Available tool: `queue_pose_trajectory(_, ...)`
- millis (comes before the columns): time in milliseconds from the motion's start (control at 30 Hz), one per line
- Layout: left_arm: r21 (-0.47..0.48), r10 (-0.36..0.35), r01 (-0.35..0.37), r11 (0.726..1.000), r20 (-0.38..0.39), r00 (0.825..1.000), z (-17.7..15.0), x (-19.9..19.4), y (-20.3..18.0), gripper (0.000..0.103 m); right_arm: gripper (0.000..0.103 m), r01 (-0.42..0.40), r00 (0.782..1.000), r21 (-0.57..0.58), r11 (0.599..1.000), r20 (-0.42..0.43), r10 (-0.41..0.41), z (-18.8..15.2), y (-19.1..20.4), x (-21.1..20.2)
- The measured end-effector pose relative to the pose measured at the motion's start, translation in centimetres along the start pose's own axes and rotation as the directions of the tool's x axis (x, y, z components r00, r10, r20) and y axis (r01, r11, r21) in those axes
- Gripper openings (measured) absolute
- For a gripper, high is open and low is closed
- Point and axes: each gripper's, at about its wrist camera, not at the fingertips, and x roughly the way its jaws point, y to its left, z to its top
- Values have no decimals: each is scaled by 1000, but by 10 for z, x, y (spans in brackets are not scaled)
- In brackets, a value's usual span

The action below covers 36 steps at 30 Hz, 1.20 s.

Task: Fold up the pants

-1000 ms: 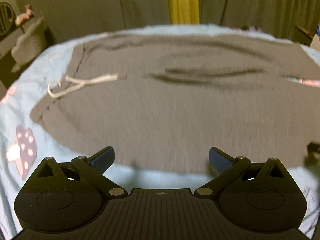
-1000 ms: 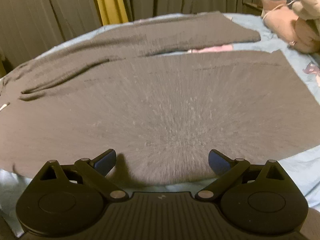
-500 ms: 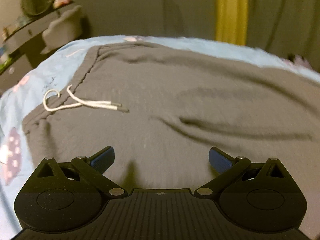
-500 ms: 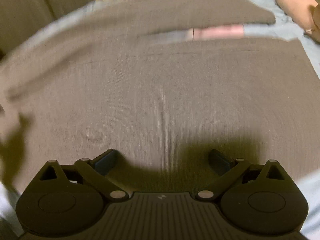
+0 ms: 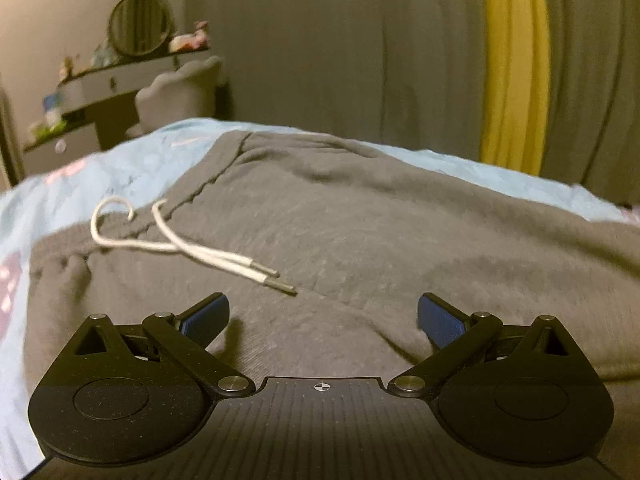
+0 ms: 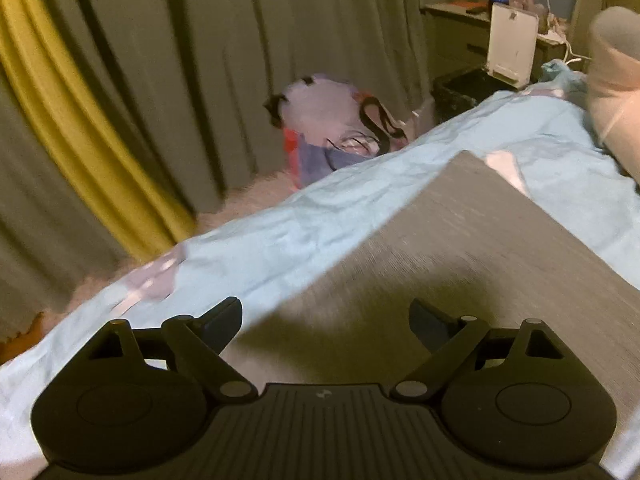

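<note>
- The grey pants [image 5: 400, 232] lie spread flat on a light blue bedsheet [image 5: 120, 168], waistband toward the left in the left wrist view.
- A white drawstring [image 5: 180, 246] loops at the waistband; its two tipped ends lie on the fabric just ahead of the left gripper [image 5: 322, 316].
- The left gripper hovers over the waist area, its blue-padded fingers [image 5: 440, 320] spread wide with only flat fabric below and nothing pinched.
- In the right wrist view a pant leg [image 6: 460, 248] ends in a straight hem on the bedsheet [image 6: 300, 232].
- The right gripper [image 6: 324, 320] sits over the leg's long edge, left finger above the sheet, right finger above fabric; its jaws are closing but stand wide apart, gripping nothing.
- Grey curtains [image 6: 180, 60] with a yellow strip [image 6: 80, 140] hang behind the bed.
- A bag [image 6: 332, 120] sits on the floor by the bed.
</note>
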Motion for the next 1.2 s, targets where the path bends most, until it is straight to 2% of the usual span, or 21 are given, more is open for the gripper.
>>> queue_pose_trajectory(33, -19, 8, -9, 1000, -23, 1000, -2, 6, 2, 103, 85, 20, 1000, 15, 1000, -12, -19, 5, 3, 10)
queue_pose_trajectory(100, -54, -1, -3, 999, -64, 998, -4, 18, 7, 103, 70, 69, 995, 68, 995, -74, -64, 6, 2, 30)
queue_pose_trajectory(133, -61, -3, -1, 998, -62, 998, -5, 20, 8, 103, 51, 97, 992, 81, 992, -86, -90, 3, 1, 35)
queue_pose_trajectory(167, -54, 1, -3, 999, -50, 999, -5, 20, 7, 103, 25, 129, 990, 75, 989, -71, -123, 1, 1, 38)
queue_pose_trajectory(200, -47, 2, -4, 999, -45, 999, -6, 20, 6, 103, 9, 140, 989, 63, 988, -46, -137, -1, 1, 37)
queue_pose_trajectory(233, -45, -2, 0, 999, -46, 999, -6, 20, 6, 103, 4, 126, 992, 64, 990, -38, -124, -4, -2, 34)
queue_pose_trajectory(333, -70, -25, 20, 997, -64, 998, -5, 23, 12, 103, 4, 42, 999, 124, 991, 8, -43, -8, -21, 7)
queue_pose_trajectory(400, -60, -36, 32, 998, -76, 996, -5, 21, 12, 103, 4, -20, 996, 90, 996, 87, 12, -14, -34, -32)
queue_pose_trajectory(467, -65, -55, 49, 997, -83, 995, -1, 18, 17, 103, 4, -90, 982, 70, 993, 174, 77, -31, -55, -86)
queue_pose_trajectory(533, -133, -43, 40, 990, -22, 999, 6, 8, 30, 103, 4, -137, 964, 51, 989, 238, 121, -60, -82, -139)
queue_pose_trajectory(600, -180, -46, 56, 982, 59, 997, 13, -2, 42, 103, 4, -164, 949, 46, 985, 278, 145, -104, -115, -188)
queue_pose_trajectory(667, -205, -51, 76, 976, 127, 991, 22, -10, 54, 103, 4, -170, 949, 74, 983, 281, 143, -158, -151, -222)
queue_pose_trajectory(733, -222, -133, 160, 962, 131, 982, 33, -7, 63, 103, 4, -137, 968, 102, 985, 226, 112, -211, -182, -232)
queue_pose_trajectory(833, -253, -262, 265, 930, 47, 964, 59, 10, 66, 103, 4, -80, 996, 139, 987, 50, 74, -253, -211, -206)
queue_pose_trajectory(967, -236, -337, 322, 917, -26, 941, 97, 43, 57, 103, 6, -144, 989, 190, 971, 58, 136, -249, -222, -204)
queue_pose_trajectory(1000, -245, -347, 324, 914, -60, 936, 107, 57, 54, 103, 11, -154, 987, 203, 967, 75, 142, -248, -224, -205)
queue_pose_trajectory(1033, -264, -361, 323, 909, -109, 926, 116, 76, 52, 103, 23, -152, 987, 218, 964, 93, 135, -247, -227, -205)
queue_pose_trajectory(1067, -281, -360, 309, 909, -154, 920, 122, 92, 50, 99, 26, -145, 987, 231, 962, 97, 126, -248, -228, -200)
queue_pose_trajectory(1100, -287, -355, 295, 911, -185, 916, 126, 107, 49, 84, 26, -148, 987, 257, 955, 101, 126, -249, -233, -198)
queue_pose_trajectory(1167, -288, -302, 230, 929, -236, 924, 132, 133, 46, 57, 26, -185, 982, 326, 927, 108, 158, -249, -241, -197)
queue_pose_trajectory(1200, -292, -293, 215, 932, -256, 921, 133, 145, 46, 57, 26, -201, 979, 358, 912, 115, 170, -250, -246, -200)
